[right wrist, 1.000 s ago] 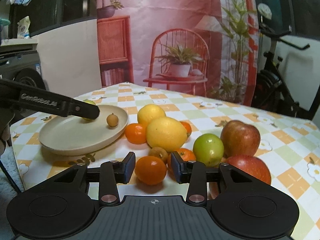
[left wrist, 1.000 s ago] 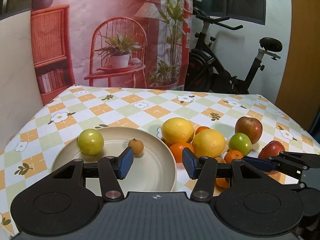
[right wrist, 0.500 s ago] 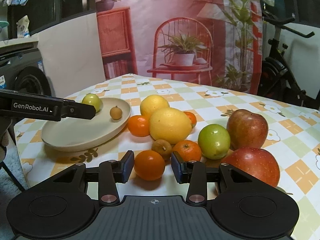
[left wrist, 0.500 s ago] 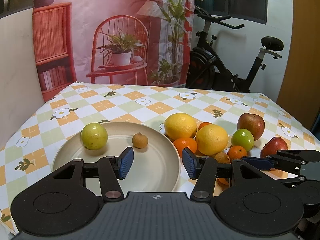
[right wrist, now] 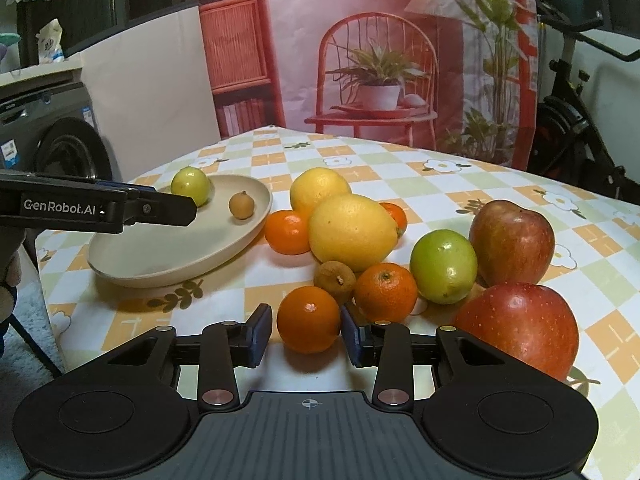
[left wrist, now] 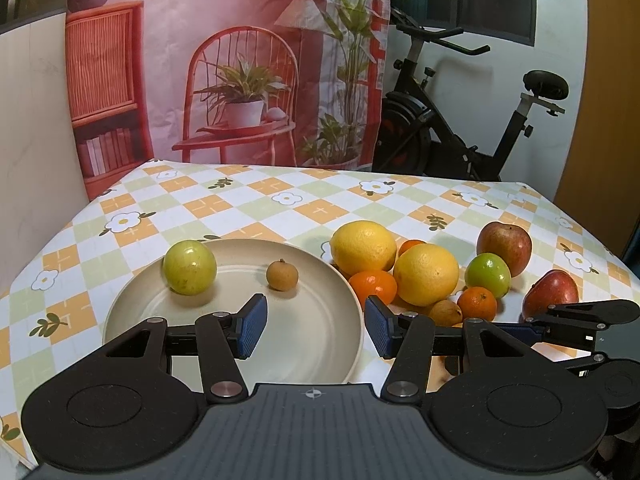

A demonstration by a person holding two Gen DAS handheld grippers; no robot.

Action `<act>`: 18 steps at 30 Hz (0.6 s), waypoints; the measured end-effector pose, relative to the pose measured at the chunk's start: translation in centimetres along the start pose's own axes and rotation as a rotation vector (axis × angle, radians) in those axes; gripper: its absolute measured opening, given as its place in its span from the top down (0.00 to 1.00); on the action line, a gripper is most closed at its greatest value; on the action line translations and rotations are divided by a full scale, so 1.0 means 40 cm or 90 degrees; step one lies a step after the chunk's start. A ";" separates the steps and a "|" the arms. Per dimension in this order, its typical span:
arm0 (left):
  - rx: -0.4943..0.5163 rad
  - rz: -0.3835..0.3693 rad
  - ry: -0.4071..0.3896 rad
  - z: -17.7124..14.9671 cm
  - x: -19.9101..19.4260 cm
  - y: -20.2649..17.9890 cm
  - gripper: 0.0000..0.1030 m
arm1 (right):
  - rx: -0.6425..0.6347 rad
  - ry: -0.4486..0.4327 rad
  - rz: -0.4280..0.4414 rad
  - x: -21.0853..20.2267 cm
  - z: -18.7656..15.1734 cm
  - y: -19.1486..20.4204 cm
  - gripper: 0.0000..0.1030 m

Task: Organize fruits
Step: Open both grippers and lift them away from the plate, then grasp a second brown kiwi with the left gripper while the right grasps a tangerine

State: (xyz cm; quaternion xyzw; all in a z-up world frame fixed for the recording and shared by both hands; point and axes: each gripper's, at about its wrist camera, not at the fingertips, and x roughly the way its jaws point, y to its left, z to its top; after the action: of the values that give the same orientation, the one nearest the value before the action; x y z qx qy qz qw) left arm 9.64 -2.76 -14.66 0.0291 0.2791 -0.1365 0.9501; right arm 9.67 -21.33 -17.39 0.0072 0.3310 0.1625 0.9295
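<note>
Our right gripper (right wrist: 306, 334) jaws have just been closing round a small orange (right wrist: 309, 319), pads close but not clearly pressing. Left gripper (left wrist: 314, 326) jaws spread, empty, over the plate (left wrist: 336, 344). Orange sits on bench, right of plate w/ other fruit.

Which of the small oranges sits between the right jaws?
The nearest orange, alone at the pile's front edge; the other three lie further back beside the lemons.

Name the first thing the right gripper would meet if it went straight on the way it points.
The right gripper would likely meet the small orange already sitting between its blue pads; a pad-to-fruit gap remains.
</note>
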 end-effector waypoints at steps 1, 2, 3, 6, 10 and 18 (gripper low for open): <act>0.000 0.000 0.000 0.000 0.000 0.000 0.45 | 0.002 0.000 0.001 0.001 0.002 -0.002 0.67; 0.000 0.000 0.001 0.000 0.000 0.000 0.45 | 0.003 0.001 0.002 0.000 0.002 -0.003 0.67; 0.000 0.000 0.002 -0.002 0.001 0.001 0.45 | 0.003 0.000 0.002 0.000 0.002 -0.003 0.67; 0.000 -0.001 0.003 -0.007 0.003 0.002 0.45 | 0.003 -0.001 0.002 -0.001 0.001 -0.004 0.68; 0.001 -0.001 0.004 -0.009 0.004 0.000 0.45 | -0.001 -0.001 -0.001 -0.001 0.002 -0.001 0.69; 0.002 -0.002 0.005 -0.013 0.005 0.000 0.45 | -0.007 0.002 -0.003 0.003 0.003 0.005 0.69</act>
State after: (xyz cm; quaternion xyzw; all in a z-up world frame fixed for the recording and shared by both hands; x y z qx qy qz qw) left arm 9.51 -2.73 -15.20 0.0309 0.2825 -0.1380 0.9488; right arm 9.78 -21.09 -17.33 0.0015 0.3313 0.1622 0.9295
